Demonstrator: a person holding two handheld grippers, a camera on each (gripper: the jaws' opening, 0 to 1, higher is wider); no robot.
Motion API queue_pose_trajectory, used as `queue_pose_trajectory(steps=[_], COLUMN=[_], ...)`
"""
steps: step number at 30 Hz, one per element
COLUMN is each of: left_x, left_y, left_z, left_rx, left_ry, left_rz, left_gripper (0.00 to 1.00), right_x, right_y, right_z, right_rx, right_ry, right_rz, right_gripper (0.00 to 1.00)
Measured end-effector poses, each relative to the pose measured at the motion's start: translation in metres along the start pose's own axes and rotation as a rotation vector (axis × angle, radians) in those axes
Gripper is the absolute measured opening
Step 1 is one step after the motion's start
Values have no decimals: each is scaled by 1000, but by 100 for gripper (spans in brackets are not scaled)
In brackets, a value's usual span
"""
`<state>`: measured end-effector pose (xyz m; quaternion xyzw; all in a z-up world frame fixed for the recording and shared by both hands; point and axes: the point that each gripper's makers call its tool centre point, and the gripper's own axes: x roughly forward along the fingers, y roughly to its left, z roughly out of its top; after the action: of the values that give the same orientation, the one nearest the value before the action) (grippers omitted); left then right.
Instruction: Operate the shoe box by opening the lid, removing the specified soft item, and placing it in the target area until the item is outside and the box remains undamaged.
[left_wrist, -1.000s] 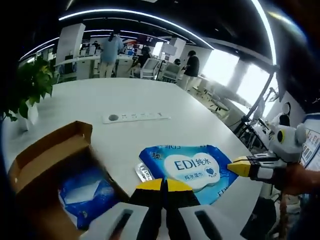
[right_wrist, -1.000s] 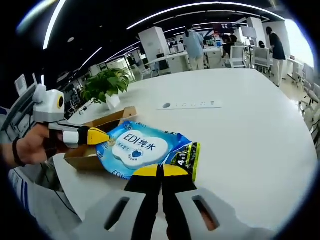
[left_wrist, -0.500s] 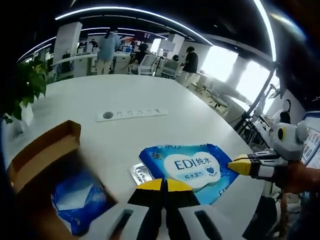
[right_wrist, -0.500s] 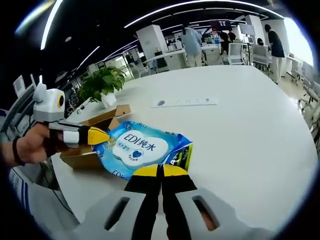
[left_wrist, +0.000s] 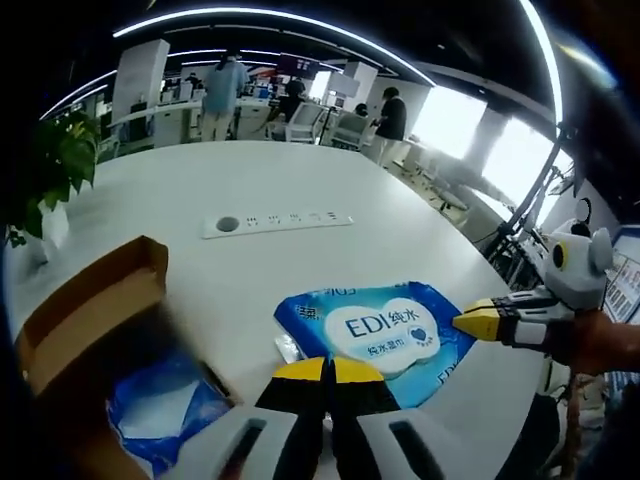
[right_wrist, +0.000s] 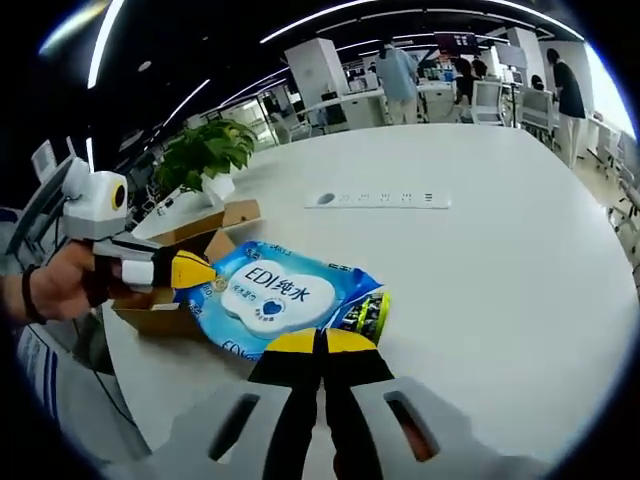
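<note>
A blue pack of wet wipes (left_wrist: 385, 335) lies flat on a wide white counter (left_wrist: 250, 260), outside the open brown cardboard shoe box (left_wrist: 85, 310). In the left gripper view, the left claw (left_wrist: 327, 370) rises from 6 o'clock, its yellow-tipped jaws pressed together with nothing between them, just at the near edge of the pack. The box sits at 8 o'clock, with a crumpled blue plastic bag (left_wrist: 160, 405) inside it. The right claw (left_wrist: 478, 322) enters from 3 o'clock, held by a hand (left_wrist: 600, 345), its yellow tip at the pack's edge; whether it is clenched or released cannot be told here. In the right gripper view, the right claw (right_wrist: 322, 342) shows its jaws clenched and empty, next to a small green and black packet (right_wrist: 362, 312) lying just beside the wipes. A white power strip (left_wrist: 277, 221) lies farther out on the counter, toward 12 o'clock, and a potted plant (right_wrist: 205, 155) stands beyond the box.
</note>
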<state>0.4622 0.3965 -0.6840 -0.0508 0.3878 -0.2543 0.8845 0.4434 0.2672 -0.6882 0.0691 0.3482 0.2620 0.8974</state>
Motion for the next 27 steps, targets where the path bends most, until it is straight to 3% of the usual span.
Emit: queue_pose_trajectory(steps=[10,19,23,27], left_x=[19,28,29,32], left_y=[1,1,0,-1], left_z=[-1,-15,-16,-23], left_rx=[55,79,144,242], left_ry=[43,90,115,178], left_rz=[10,14,29,46], left_gripper=[0,0,0,0], right_x=[12,20,23,26], right_y=[-11,-18,-20,-23], right_z=[-3,-16,-21,-27], right_rx=[0,-3,-9,-10], right_ry=[30,71,86,103], right_rz=[6,12,14,11], right_gripper=[0,0,0,0])
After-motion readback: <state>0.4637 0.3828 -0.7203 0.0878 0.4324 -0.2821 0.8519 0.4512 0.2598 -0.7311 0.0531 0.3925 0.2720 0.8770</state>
